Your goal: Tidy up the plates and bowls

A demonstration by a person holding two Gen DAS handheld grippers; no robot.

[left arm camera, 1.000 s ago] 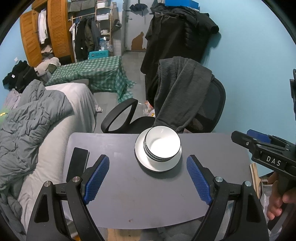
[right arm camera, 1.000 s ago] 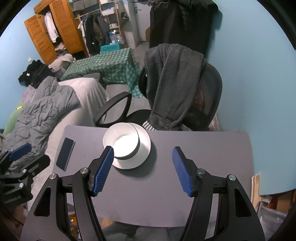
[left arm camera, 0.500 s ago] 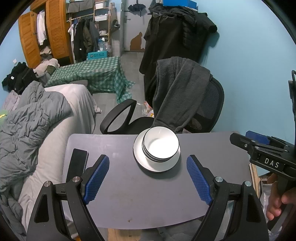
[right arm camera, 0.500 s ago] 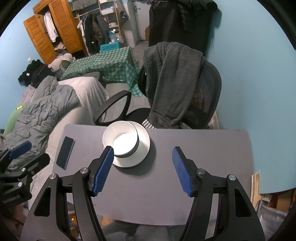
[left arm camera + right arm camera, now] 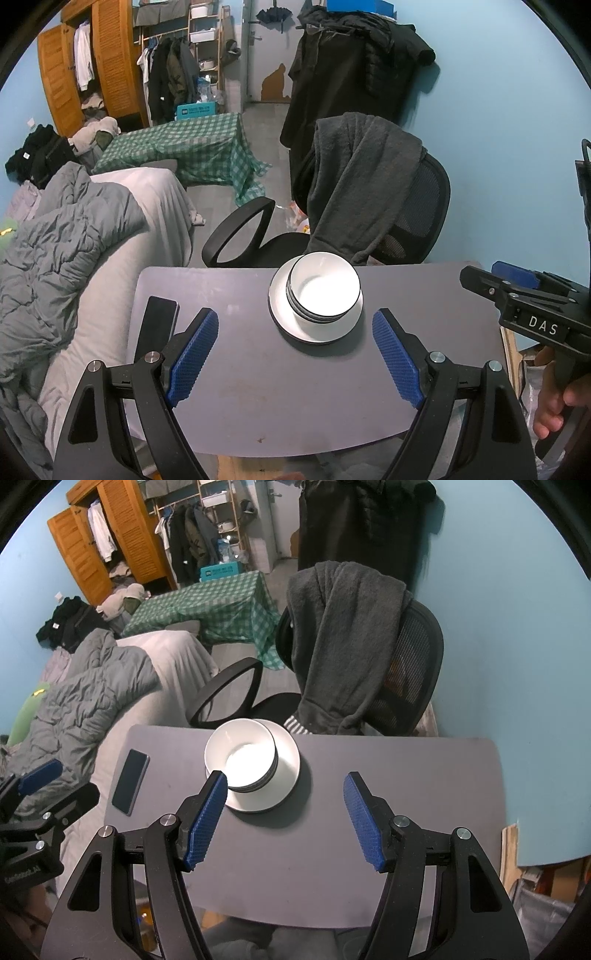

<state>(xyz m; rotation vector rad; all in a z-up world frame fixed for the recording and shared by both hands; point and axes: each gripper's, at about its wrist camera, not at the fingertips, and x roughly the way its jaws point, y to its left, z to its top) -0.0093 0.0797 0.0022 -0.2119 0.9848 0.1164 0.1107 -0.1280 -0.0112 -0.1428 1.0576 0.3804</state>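
Observation:
A stack of white bowls [image 5: 323, 290] with dark rims sits on a white plate [image 5: 288, 328] near the far edge of the grey table [image 5: 280, 391]. In the right wrist view the same bowls [image 5: 242, 757] rest on the plate [image 5: 286, 775]. My left gripper [image 5: 294, 326] hovers above the table in front of the stack, open, nothing between its blue pads. My right gripper [image 5: 285, 790] is open too, empty, with its left pad overlapping the bowls' near rim in the picture. Each gripper shows at the edge of the other's view.
A black phone [image 5: 157, 325] lies at the table's left end. An office chair [image 5: 413, 218] draped with a grey garment stands behind the table. A bed with grey bedding [image 5: 74, 251] is on the left. A hand [image 5: 554, 402] holds the right gripper's handle.

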